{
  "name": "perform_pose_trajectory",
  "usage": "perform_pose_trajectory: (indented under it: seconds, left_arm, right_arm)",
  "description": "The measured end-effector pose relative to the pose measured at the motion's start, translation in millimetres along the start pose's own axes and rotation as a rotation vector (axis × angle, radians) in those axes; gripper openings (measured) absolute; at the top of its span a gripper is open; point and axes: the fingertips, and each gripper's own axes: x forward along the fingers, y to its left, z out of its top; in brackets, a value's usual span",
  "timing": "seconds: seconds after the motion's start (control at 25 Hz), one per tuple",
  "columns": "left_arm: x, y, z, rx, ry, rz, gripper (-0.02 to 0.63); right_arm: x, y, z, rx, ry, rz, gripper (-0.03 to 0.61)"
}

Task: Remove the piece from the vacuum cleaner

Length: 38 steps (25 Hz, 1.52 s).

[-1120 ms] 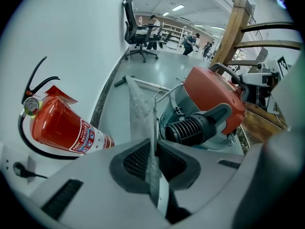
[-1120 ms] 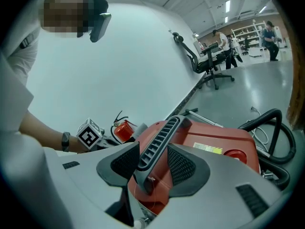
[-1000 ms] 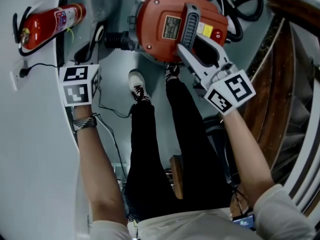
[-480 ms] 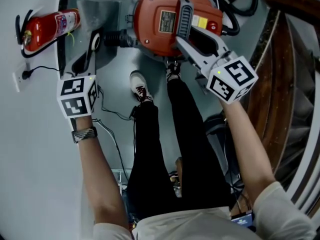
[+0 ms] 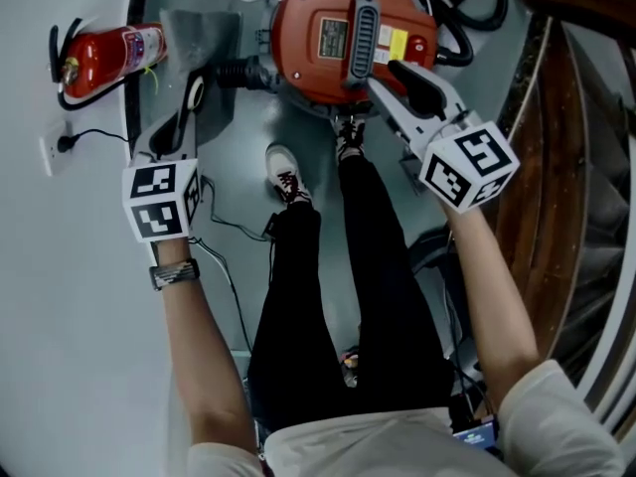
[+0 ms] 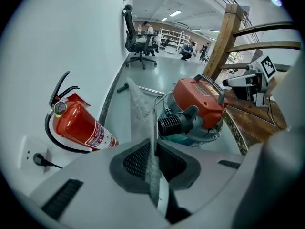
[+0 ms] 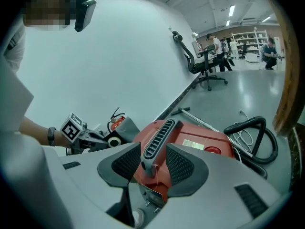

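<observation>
The red vacuum cleaner (image 5: pixel 343 43) stands on the floor in front of the person's feet. My left gripper (image 6: pixel 153 173) is shut on a grey fabric bag (image 6: pixel 140 106), the piece, which it holds up left of the vacuum's black hose port (image 6: pixel 174 123). In the head view the bag (image 5: pixel 199 33) with its white ring (image 5: pixel 196 93) hangs beside the left gripper (image 5: pixel 184 117). My right gripper (image 7: pixel 153 163) is open; its jaws have just been closing a little. The near end of the black handle (image 7: pixel 159 137) shows between them, untouched.
A red fire extinguisher (image 5: pixel 104 53) and a wall socket (image 5: pixel 55 145) are at the left wall. A black hose (image 7: pixel 252 132) and cables lie behind the vacuum. A wooden stair rail (image 5: pixel 556 117) runs along the right. The person's shoes (image 5: pixel 283 172) stand near the vacuum.
The left gripper has risen with the bag, more of which now shows beside the vacuum. The right gripper has drawn back slightly to the right of the handle.
</observation>
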Motion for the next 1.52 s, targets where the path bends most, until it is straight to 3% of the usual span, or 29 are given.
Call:
perform_pose_trajectory:
  seconds: [0.44, 0.92, 1.24, 1.52]
  left_arm:
    - [-46, 16, 16, 0.071, -0.027, 0.027, 0.031]
    - [-119, 12, 31, 0.077, -0.098, 0.053, 0.031]
    - [-184, -6, 42, 0.069, -0.109, 0.038, 0.031]
    - [-249, -34, 85, 0.088, -0.157, 0.012, 0.031]
  right_arm:
    - [-40, 28, 40, -0.072, -0.094, -0.073, 0.124]
    - [-98, 62, 94, -0.207, -0.122, -0.151, 0.039]
    - [-147, 115, 146, -0.323, -0.157, -0.13, 0.035]
    - [-200, 166, 201, -0.396, -0.222, -0.136, 0.035]
